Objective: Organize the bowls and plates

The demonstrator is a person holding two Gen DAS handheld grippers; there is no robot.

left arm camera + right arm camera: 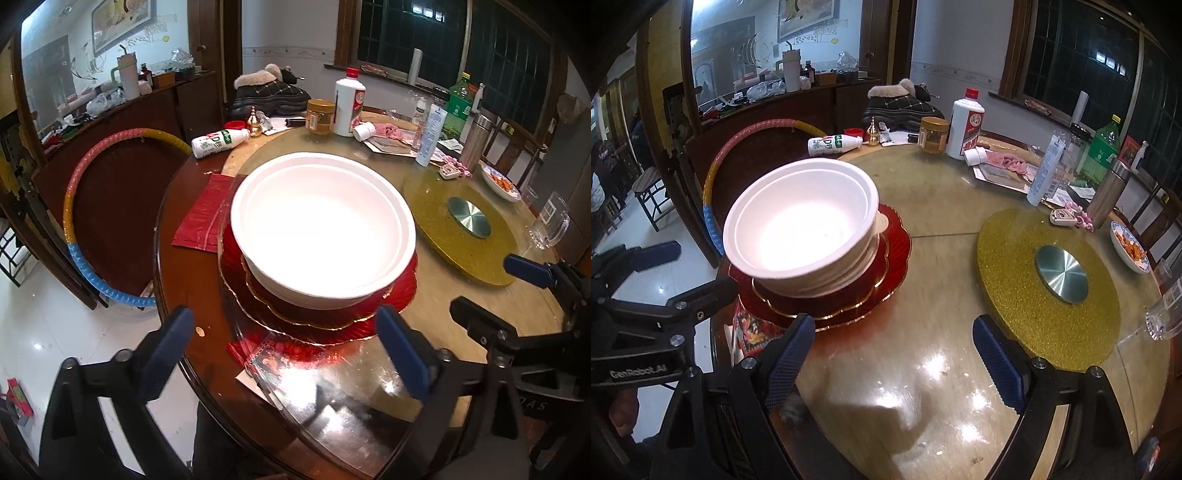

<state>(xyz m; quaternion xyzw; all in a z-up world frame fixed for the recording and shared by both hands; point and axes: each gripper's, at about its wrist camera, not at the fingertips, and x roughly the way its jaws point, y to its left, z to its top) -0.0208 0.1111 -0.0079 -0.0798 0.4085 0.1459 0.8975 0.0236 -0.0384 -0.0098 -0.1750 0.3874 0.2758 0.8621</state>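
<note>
Both my grippers, left gripper (284, 354) and right gripper (894, 354), stand wide apart, holding nothing. At twelve o'clock of my left one sit the nested white foam bowls (323, 232) on stacked red gold-rimmed scalloped plates (314, 317), near the round glass-topped table's (905, 387) edge. I judge the stack done; I should withdraw level, brushing nothing.

Both views look steeply down across the round table (461, 325), from its near edge toward the windows. The left wrist view sits close before the stacked white bowls (321, 229); the right wrist view stands further right (both share that stack).
</note>
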